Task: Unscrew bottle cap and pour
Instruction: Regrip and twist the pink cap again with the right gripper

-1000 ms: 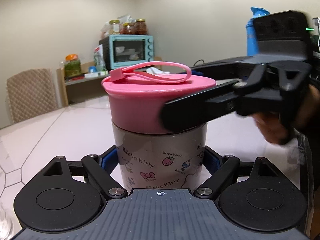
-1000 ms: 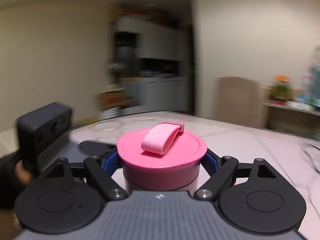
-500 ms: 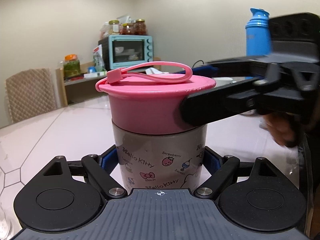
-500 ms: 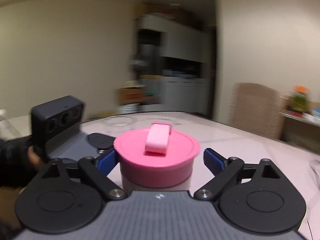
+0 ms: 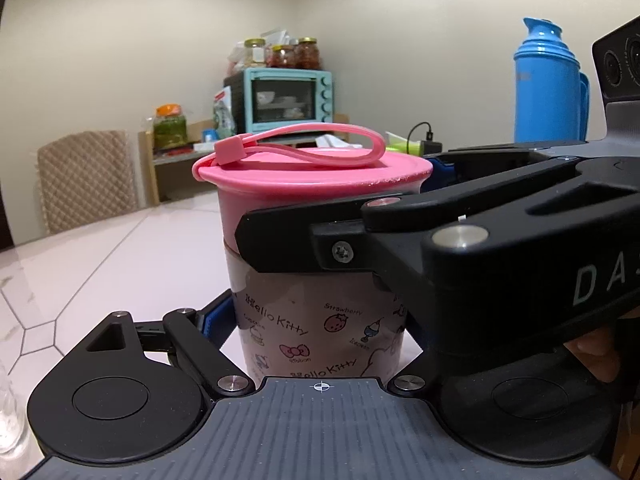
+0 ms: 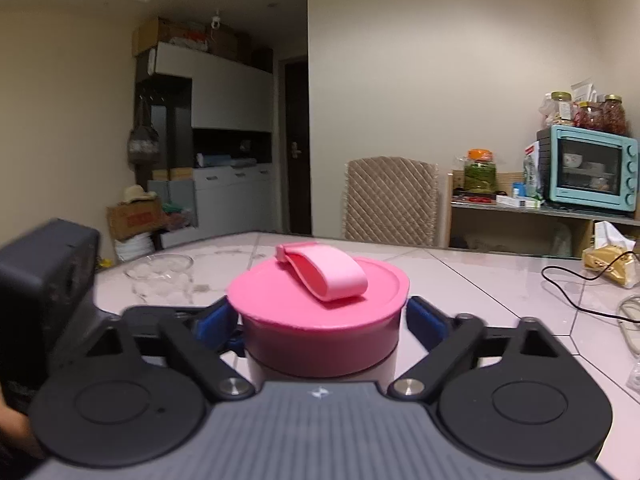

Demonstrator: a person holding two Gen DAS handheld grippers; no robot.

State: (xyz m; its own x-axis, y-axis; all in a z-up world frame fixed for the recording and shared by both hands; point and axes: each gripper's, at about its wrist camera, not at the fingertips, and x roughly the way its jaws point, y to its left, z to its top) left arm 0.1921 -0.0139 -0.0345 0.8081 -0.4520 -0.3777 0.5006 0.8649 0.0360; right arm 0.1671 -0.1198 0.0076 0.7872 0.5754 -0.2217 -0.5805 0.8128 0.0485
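Note:
A Hello Kitty bottle (image 5: 316,320) with a wide pink screw cap (image 5: 312,184) and a pink carry strap stands upright on the white table. My left gripper (image 5: 318,320) is shut on the bottle's body, low down. My right gripper (image 6: 322,320) sits around the pink cap (image 6: 320,312) from the right. Its blue pads (image 6: 426,318) stand a little off the cap's sides, so it is open. In the left wrist view the right gripper's black finger (image 5: 304,240) crosses in front of the cap.
A blue thermos (image 5: 550,88) stands at the right rear. A glass bowl (image 6: 160,270) lies on the table (image 6: 500,280) to the left of the bottle. A black cable (image 6: 580,296) and a packet lie at the right. A chair (image 6: 390,200) stands beyond the table.
My right gripper let go of the cap and swung back around it, from far to the near side of the bottle. The bottle and left gripper stayed still.

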